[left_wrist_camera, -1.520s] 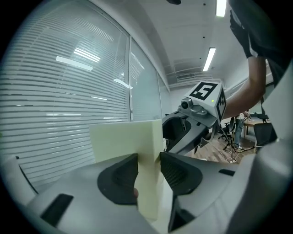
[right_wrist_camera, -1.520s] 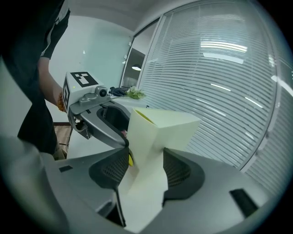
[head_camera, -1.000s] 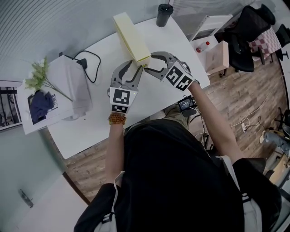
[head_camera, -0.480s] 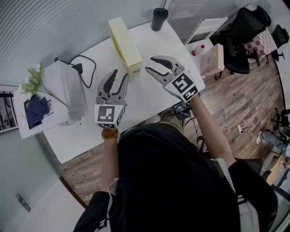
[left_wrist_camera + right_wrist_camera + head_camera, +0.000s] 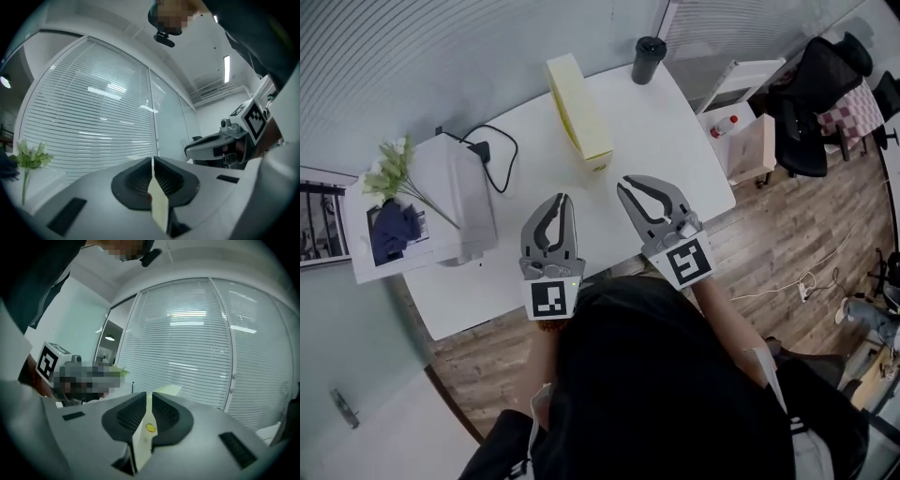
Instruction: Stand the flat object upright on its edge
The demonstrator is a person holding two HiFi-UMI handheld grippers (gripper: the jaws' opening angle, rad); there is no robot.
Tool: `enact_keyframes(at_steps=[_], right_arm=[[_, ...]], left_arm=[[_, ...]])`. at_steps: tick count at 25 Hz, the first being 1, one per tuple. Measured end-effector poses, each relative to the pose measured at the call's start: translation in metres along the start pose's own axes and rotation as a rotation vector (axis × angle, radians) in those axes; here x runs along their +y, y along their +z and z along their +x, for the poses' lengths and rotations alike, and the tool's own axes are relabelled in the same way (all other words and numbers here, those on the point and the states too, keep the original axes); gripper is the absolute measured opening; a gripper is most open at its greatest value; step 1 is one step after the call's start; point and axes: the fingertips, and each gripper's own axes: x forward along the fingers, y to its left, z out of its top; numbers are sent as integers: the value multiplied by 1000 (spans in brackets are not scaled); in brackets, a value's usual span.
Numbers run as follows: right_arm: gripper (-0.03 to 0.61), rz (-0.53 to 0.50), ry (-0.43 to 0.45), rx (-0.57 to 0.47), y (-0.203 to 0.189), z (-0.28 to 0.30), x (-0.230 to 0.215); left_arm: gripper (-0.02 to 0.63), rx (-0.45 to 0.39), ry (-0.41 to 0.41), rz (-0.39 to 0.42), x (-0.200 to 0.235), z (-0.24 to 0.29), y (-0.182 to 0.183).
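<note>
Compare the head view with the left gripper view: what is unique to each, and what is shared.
Head view only: the black cylindrical cup and the wooden plank floor. Left gripper view only: the ceiling strip light. Both: the left gripper and the right gripper, the jaws of each just closed with nothing between them, and the green flower sprig.

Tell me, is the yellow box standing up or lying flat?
Standing up: the yellow box rests on its narrow edge on the white table, broad side facing sideways.

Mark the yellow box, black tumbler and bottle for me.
yellow box (image 5: 579, 108), head view, its upward-facing long edge
black tumbler (image 5: 649, 47), head view, its lid
bottle (image 5: 721, 127), head view, its body
</note>
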Motion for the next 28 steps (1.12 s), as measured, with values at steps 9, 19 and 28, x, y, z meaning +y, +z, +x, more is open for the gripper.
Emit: enact_keyframes(at_steps=[9,19,28], right_arm=[[19,-2,112,26,4,-15,26],[8,93,189,53,-30,-99,21],[8,73,215,70,-58,-138,-11]], left_arm=[[20,79,131,93,-19,-22,8],[20,203,118,221,-137,-35,4],[19,222,202,76,-173,-42,-20]])
